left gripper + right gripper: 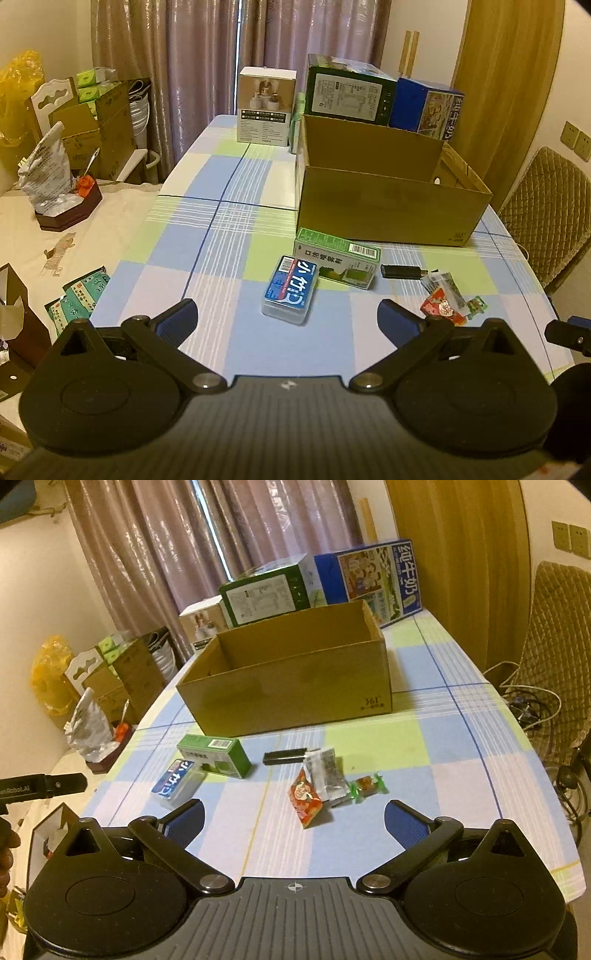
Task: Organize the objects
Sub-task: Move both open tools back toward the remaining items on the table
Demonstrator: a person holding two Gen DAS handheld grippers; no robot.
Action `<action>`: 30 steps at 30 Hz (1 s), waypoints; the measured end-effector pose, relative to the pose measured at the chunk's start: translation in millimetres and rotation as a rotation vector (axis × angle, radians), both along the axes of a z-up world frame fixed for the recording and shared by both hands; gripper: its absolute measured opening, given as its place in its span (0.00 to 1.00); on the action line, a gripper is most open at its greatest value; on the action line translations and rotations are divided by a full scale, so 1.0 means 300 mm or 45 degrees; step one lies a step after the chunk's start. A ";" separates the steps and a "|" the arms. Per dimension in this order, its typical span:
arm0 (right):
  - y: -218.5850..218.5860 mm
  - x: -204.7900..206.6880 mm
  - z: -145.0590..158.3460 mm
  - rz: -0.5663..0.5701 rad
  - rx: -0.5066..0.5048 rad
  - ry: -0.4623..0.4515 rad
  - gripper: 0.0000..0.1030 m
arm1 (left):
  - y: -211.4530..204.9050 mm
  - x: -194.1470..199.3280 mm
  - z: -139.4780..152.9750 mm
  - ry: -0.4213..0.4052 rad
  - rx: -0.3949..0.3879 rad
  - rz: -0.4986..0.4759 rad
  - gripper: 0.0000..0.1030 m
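Note:
An open brown cardboard box [391,210] [291,698] stands on the checked tablecloth. In front of it lie a clear case with a blue label [290,290] [176,780], a green carton [338,257] [216,755], a black stick-shaped device [402,272] [285,757], a red snack packet [443,309] [304,798], a clear grey packet [447,290] [327,771] and a green-wrapped candy [476,305] [367,784]. My left gripper [287,323] hovers open just short of the blue-labelled case. Open too, my right gripper [294,821] sits just short of the red packet.
Behind the cardboard box stand a white product box [266,105] [201,622], a dark green box [349,92] [266,594] and a blue milk carton case [428,103] [373,576]. A padded chair [546,218] [554,646] is at the right. A cluttered side table [92,229] lies left.

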State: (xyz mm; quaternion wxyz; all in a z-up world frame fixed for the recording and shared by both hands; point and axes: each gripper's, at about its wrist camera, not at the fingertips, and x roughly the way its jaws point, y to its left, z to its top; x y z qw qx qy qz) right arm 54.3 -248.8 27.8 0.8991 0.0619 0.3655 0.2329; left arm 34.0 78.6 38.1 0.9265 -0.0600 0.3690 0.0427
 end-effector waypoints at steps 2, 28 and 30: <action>0.004 -0.001 0.002 0.006 -0.003 -0.002 0.98 | -0.008 0.000 0.001 -0.001 0.001 -0.007 0.99; 0.092 0.057 -0.102 0.115 -0.155 -0.038 0.93 | -0.011 0.080 -0.061 0.029 0.046 -0.088 0.99; 0.115 0.076 -0.124 0.139 -0.193 -0.049 0.87 | -0.009 0.105 -0.074 0.036 0.049 -0.099 0.99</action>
